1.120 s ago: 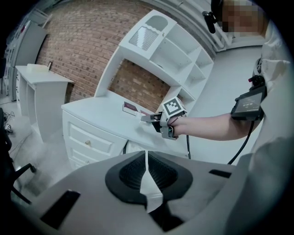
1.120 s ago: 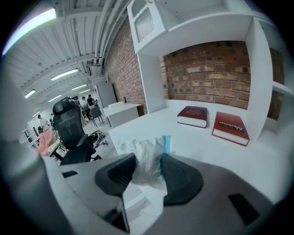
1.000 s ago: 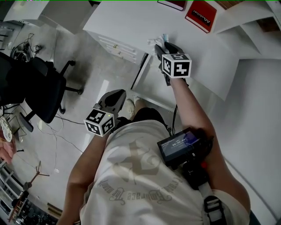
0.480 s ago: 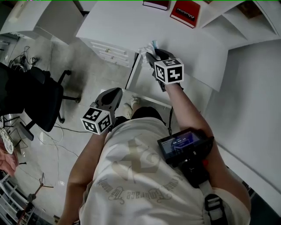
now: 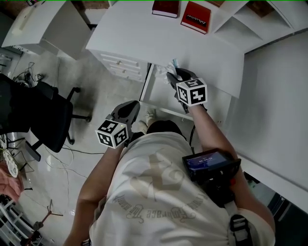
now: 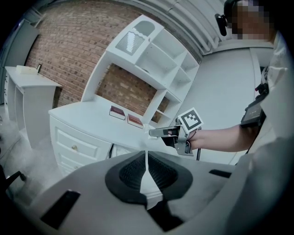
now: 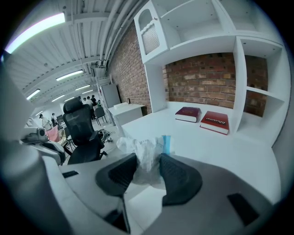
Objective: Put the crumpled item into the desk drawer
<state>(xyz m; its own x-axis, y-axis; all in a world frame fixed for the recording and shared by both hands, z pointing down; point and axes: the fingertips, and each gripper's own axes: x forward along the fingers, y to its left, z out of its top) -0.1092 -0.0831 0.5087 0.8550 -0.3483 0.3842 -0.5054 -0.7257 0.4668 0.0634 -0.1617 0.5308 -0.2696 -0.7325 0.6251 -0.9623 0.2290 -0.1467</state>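
Note:
The crumpled item (image 7: 145, 155) is a wad of white wrapping with a blue strip. It sits pinched between the pads of my right gripper (image 7: 148, 161), whose jaws are closing on it. In the head view the right gripper (image 5: 174, 74) holds the crumpled item (image 5: 172, 65) over the front edge of the white desk (image 5: 144, 29). The desk's drawers (image 5: 120, 65) are left of it and look closed. My left gripper (image 5: 131, 105) hangs low by my body, shut and empty; its jaws (image 6: 146, 158) meet with only a thin slit between them.
Two red books (image 5: 166, 8) (image 5: 195, 17) lie at the back of the desk under white shelving (image 7: 216, 41). A black office chair (image 5: 33, 115) stands on the floor to the left. Cables lie on the floor near it.
The right gripper stays at the desk's front edge with the wad between its jaws. The head view has shifted, so the desk and books sit a little lower and further left.

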